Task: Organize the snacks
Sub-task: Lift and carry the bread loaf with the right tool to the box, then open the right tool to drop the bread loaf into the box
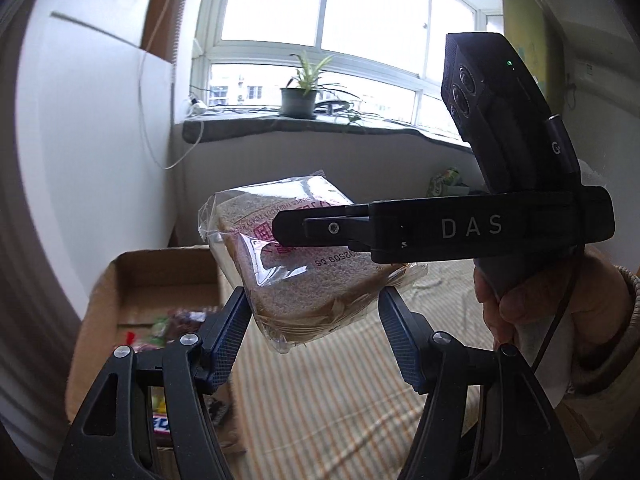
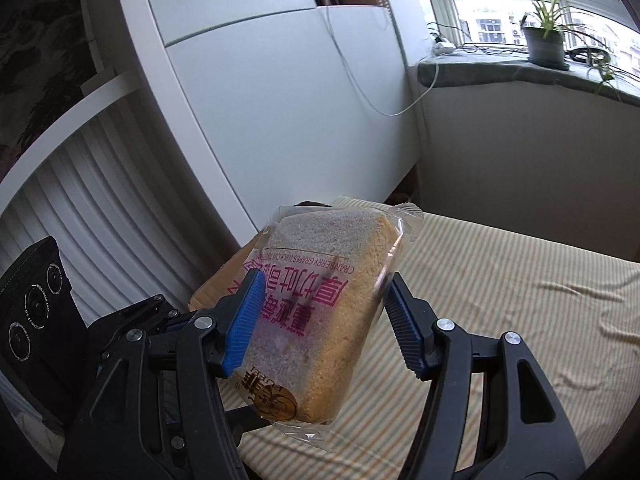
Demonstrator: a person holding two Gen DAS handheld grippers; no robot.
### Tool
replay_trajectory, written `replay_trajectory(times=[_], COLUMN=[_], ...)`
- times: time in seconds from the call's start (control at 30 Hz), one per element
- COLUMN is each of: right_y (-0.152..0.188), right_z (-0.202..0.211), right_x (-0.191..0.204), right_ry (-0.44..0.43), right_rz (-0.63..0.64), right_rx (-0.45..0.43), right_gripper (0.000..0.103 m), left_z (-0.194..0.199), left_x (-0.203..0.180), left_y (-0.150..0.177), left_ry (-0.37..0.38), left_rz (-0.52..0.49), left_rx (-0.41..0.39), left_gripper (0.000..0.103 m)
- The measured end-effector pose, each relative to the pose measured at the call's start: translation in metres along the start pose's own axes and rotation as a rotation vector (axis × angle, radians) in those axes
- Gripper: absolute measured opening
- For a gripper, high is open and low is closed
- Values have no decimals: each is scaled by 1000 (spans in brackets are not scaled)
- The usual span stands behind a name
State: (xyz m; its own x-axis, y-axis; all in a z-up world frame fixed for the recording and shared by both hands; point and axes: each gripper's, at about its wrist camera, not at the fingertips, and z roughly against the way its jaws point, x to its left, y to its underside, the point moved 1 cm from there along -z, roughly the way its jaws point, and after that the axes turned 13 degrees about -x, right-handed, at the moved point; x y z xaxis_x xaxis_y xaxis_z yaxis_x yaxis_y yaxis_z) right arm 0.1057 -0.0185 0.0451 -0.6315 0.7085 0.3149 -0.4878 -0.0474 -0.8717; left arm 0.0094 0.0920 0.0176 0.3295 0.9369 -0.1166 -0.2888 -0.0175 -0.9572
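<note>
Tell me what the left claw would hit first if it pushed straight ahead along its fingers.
The wrapped bread already sits between the left claw fingers, gripped. Straight beyond it, likely the right claw crossing in front, though depth is unclear.

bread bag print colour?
Magenta-pink lettering on the clear bread bag; clearest in the right wrist view.

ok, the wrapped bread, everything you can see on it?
The bread pack is a thick brown slice in clear crinkly plastic with pink print reading "cranberry grapes", seen upside down. It hangs tilted in the air over the striped cloth, clamped between the right hand-held gripper pads, with the left hand-held gripper at its lower corner.
</note>
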Motion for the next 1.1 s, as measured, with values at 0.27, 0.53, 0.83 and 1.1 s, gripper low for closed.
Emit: replay_trajectory(times=[0.27,0.53,0.83,1.1], right_y=[-1,11,49,44], right_z=[-73,-117,-122,-91], right_x=[62,70,51,67], right_ry=[-101,-128,27,151], right_rz=[48,47,100,197], right_rx=[49,105,74,-67], right_gripper=[64,64,84,103], left_z=[25,15,51,67], left_x=[65,94,135,142], left_y=[5,22,54,46], left_ry=[-100,-139,-305,-357], left_rz=[57,63,213,308], left_rx=[-14,43,30,-44], left_gripper=[66,75,80,80])
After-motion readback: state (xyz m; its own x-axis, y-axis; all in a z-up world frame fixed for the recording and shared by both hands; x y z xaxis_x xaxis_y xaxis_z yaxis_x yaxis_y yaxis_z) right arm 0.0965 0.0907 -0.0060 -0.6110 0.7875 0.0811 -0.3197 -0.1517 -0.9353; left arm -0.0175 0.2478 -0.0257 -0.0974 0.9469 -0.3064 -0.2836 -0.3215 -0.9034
